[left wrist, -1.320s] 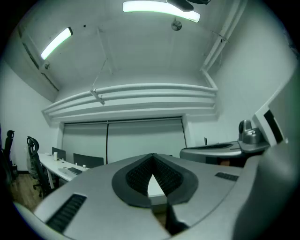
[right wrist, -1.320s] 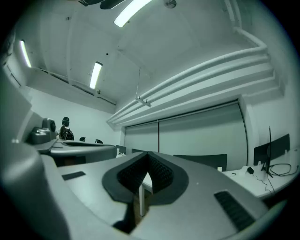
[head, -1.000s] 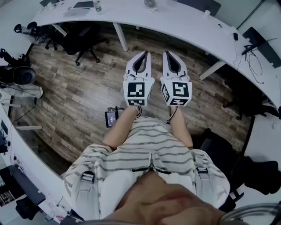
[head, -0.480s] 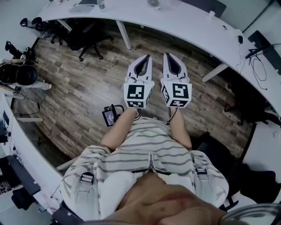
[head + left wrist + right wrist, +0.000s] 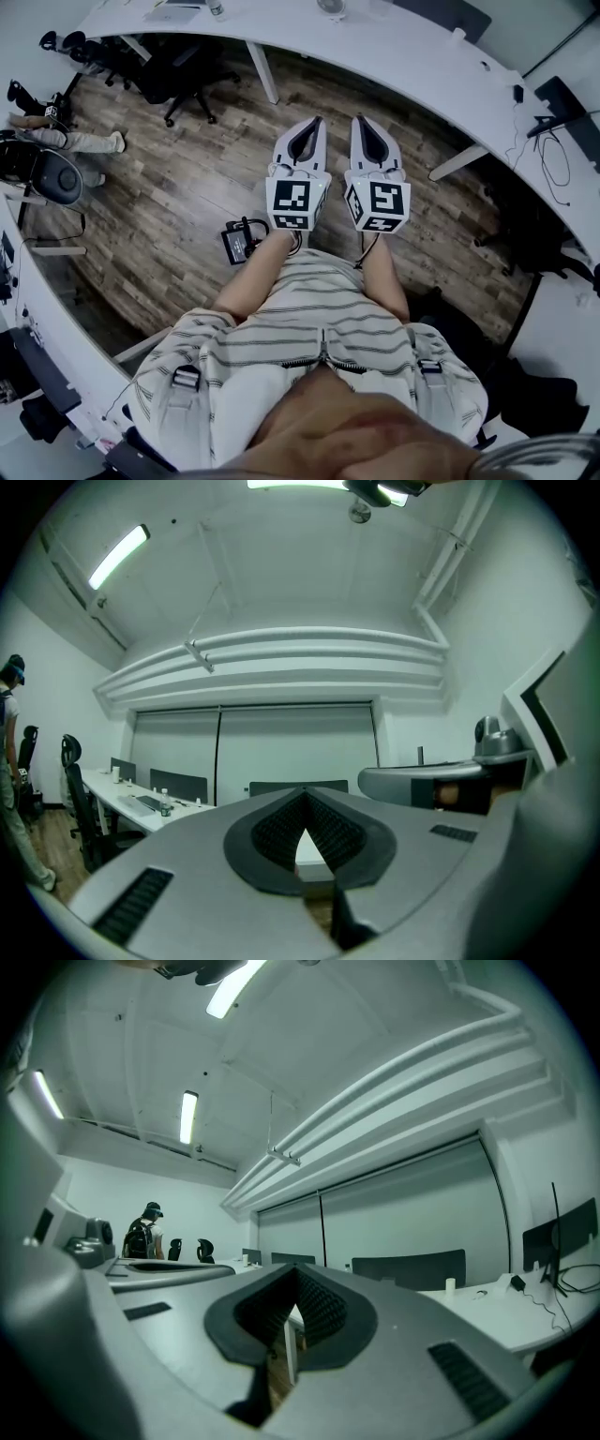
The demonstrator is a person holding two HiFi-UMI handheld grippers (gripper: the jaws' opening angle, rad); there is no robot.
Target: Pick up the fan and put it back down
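Jaws are pressed together, empty, on left gripper point(image 5: 314, 122) and right gripper point(image 5: 357, 122). Fan point(image 5: 325, 7), seemingly on the far tabletop point(image 5: 403, 47), is judged light, fragile; its base is best gripped.

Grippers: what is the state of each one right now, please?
Left gripper: closed, holding nothing.
Right gripper: closed, holding nothing.

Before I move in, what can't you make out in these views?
Head view: round thing on the white table, maybe the fan, is tiny and cut by the top edge.
Left gripper view: the shut left tool's own body hides the table straight ahead.
Right gripper view: the right tool's body does likewise.
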